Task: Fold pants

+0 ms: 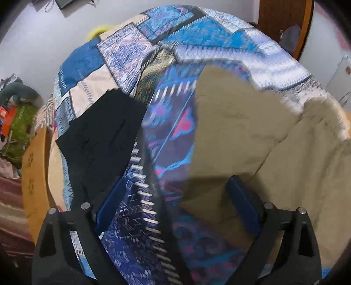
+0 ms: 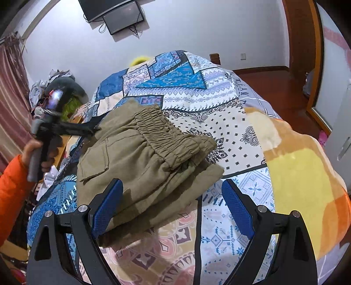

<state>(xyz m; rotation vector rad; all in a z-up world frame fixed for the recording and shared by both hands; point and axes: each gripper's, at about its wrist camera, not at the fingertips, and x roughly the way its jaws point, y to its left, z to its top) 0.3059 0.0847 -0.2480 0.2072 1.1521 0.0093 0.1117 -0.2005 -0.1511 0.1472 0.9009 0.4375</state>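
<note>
Right wrist view shows the olive pants [image 2: 142, 153] folded on the patterned bedspread [image 2: 230, 136], their near edge lying between the wide-open, empty fingers of the right gripper [image 2: 172, 206] and the bulk stretching toward eleven o'clock. At nine o'clock a hand [image 2: 41, 153] in an orange sleeve [image 2: 11, 186] carries the left gripper [image 1: 175, 203]. Left wrist view, blurred, shows its jaws spread and empty, the pants [image 1: 241, 136] at one o'clock and a black garment [image 1: 105, 131] at ten.

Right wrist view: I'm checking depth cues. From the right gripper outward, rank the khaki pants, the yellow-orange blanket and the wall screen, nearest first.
Measured from the right gripper:
1. Khaki pants: folded on the bed, their near edge between the open fingers, toward the left one.
2. Yellow-orange blanket: just past the right finger, on the bed's right side.
3. Wall screen: on the far wall, top of view.
</note>
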